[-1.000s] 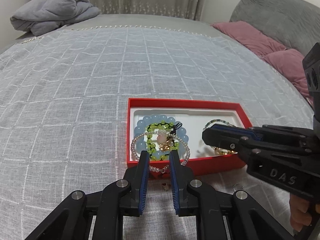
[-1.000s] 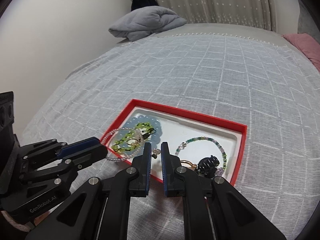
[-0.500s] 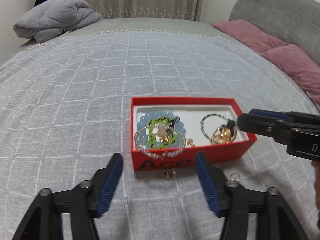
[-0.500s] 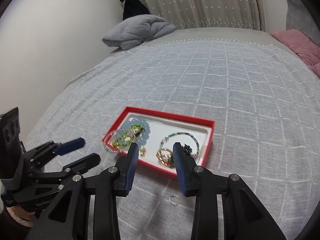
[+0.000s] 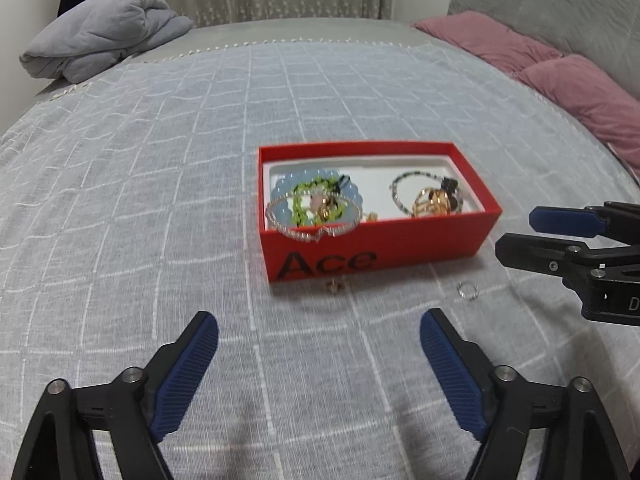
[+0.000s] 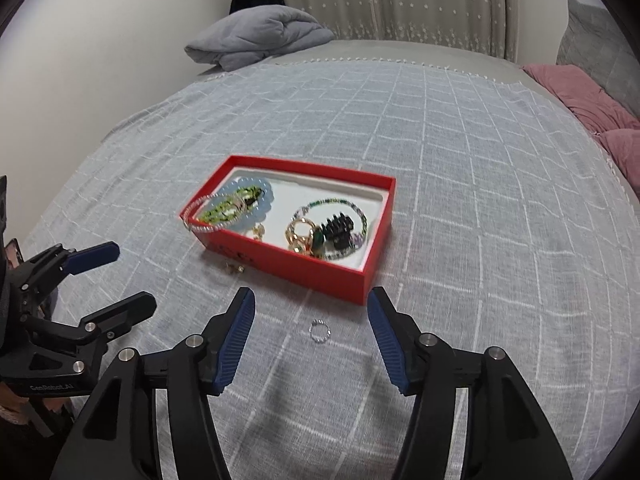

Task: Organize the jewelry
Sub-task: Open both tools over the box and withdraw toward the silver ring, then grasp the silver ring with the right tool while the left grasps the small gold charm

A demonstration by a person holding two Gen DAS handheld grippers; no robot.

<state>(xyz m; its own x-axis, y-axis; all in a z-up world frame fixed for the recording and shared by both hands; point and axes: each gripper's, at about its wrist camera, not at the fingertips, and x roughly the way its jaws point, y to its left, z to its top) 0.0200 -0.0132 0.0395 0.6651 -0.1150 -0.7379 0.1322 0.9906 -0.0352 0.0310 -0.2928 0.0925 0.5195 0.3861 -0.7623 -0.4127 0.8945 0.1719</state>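
On my left, the left gripper [image 5: 319, 330] hangs over the grey checked bedspread [image 5: 160, 184], its jaws just spread wide with nothing between them. Ahead of it sits the red box [image 5: 380, 240] marked "Ace", holding a pale blue bead bracelet [image 5: 280, 196] with a green one inside it on the left and a gold ring cluster [image 5: 434, 204] on the right. A clear bead bracelet [image 5: 312, 232] drapes over the box's near wall. A small gold earring [image 5: 334, 286] lies just before the box; a silver ring [image 6: 320, 331] lies further right. My right gripper [image 6: 311, 312] hovers above that ring, jaws just parted, empty.
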